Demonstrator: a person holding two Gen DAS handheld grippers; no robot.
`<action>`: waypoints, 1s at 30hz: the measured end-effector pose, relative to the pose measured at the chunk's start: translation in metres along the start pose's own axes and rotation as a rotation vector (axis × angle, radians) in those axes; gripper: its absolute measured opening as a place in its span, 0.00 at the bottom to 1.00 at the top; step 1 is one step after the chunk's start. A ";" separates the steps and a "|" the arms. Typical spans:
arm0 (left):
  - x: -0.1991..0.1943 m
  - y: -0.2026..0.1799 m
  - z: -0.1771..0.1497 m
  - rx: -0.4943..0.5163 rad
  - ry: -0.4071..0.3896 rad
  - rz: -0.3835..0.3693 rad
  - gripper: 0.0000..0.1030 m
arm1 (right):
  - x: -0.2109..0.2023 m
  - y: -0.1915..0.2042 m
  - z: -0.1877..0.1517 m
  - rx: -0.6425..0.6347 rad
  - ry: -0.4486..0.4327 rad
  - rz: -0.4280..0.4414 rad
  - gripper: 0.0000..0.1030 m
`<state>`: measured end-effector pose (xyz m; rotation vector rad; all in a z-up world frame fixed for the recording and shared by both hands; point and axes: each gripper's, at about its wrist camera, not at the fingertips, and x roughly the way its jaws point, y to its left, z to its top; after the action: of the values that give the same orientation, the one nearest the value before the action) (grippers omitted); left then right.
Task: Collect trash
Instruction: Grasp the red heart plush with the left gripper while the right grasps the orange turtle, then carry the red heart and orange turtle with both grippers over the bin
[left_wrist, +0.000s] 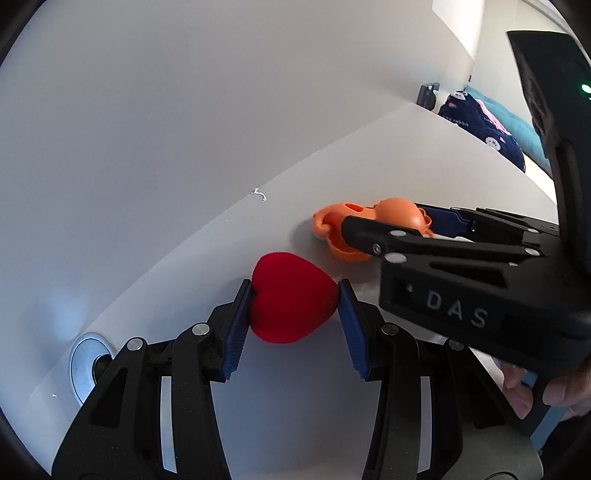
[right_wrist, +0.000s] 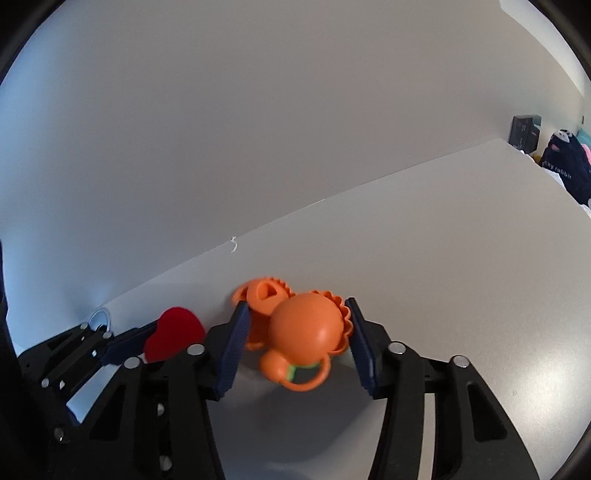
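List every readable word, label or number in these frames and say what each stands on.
"DAS": raised letters on the black body of the right gripper.
"rabbit", after a word that is cut off and unclear: on the dark blue plush in the background.
Nothing else is legible.

Both wrist views close, angled down; share white tabletop (left_wrist: 461, 155).
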<state>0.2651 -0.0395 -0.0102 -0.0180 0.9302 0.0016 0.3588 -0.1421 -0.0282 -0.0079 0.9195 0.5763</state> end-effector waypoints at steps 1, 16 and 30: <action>-0.001 -0.001 0.000 0.004 -0.002 -0.001 0.44 | -0.003 0.000 -0.001 0.002 -0.003 0.010 0.38; -0.036 -0.037 -0.013 0.061 -0.042 -0.047 0.44 | -0.068 -0.018 -0.024 0.046 -0.038 -0.033 0.37; -0.071 -0.111 -0.026 0.143 -0.066 -0.099 0.44 | -0.151 -0.043 -0.068 0.113 -0.098 -0.084 0.37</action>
<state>0.2023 -0.1504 0.0329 0.0679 0.8614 -0.1548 0.2579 -0.2653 0.0338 0.0826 0.8509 0.4429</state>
